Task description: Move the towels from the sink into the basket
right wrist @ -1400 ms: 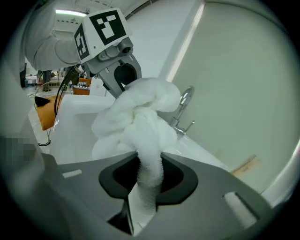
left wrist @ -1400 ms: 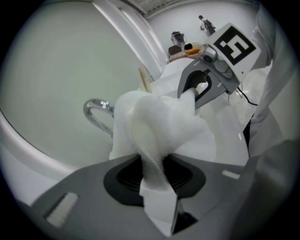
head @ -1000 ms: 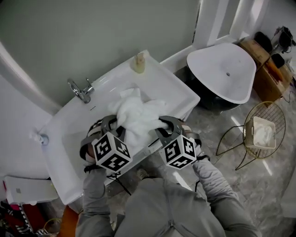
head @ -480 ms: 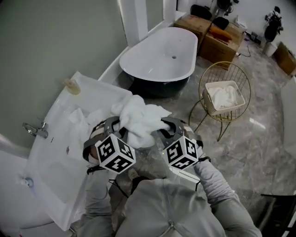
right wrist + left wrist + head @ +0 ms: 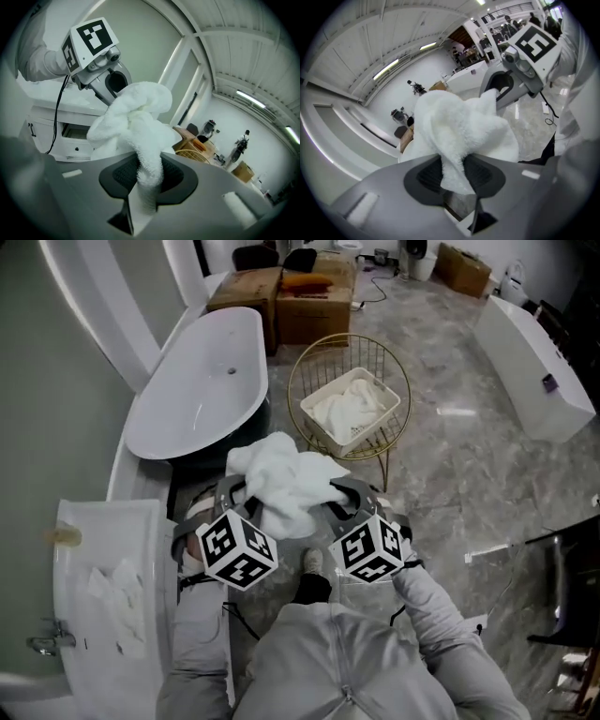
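- The bathtub (image 5: 202, 381) stands between the sink and the basket. It plays no part in the task, but the load has to be carried past it.
- The sink (image 5: 94, 531) is at the lower left of the head view, behind the tools. Judging by this, the person is now turned away from it and towards the drop-off.
- The wire basket (image 5: 349, 337) stands on the marble floor (image 5: 469, 465) ahead, near but apart from the load. Its open top faces up, ready to take a drop from above.
- The white towel (image 5: 281, 486) is bunched in the air between the two tools, clear of both sink and basket. It is held at two ends, probably so that nothing trails on the floor.
- A second towel (image 5: 352, 409) already lies inside the basket, so part of the task looks done.
- A third towel (image 5: 117, 596) lies crumpled in the sink bowl and is not yet moved.
- The left tool (image 5: 452, 176) is clenched on a fold of the white towel, with terry cloth pinched between its pads.
- The right tool (image 5: 149, 176) is likewise clamped on another fold, sharing the weight.
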Available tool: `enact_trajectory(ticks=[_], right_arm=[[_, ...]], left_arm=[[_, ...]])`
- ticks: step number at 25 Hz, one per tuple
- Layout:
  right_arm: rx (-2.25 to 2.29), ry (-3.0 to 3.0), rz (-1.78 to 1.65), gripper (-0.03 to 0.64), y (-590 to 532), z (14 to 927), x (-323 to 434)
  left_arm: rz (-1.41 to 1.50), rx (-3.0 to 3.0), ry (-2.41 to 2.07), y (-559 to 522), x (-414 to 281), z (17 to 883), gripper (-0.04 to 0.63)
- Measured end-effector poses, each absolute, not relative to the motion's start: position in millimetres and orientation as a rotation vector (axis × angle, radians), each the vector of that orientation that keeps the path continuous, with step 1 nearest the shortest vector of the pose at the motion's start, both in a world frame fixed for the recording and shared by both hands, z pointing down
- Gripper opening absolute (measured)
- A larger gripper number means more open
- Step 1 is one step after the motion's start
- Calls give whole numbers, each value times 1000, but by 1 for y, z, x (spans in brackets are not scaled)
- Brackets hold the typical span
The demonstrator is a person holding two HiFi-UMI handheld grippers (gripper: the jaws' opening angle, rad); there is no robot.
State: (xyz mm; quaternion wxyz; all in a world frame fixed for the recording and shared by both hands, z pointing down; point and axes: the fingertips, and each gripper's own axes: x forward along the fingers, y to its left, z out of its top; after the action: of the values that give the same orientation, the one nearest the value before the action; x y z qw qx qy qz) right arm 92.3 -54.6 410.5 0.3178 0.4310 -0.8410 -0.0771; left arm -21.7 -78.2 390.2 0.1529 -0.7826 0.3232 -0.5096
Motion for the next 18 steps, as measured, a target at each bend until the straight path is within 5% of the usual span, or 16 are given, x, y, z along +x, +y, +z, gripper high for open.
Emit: enact_trajectory(ticks=[18], right_arm=[[1478,-1932,54,87,-209,437,242]], left_arm=[[-1298,-2406,505,-267,138,430,176]])
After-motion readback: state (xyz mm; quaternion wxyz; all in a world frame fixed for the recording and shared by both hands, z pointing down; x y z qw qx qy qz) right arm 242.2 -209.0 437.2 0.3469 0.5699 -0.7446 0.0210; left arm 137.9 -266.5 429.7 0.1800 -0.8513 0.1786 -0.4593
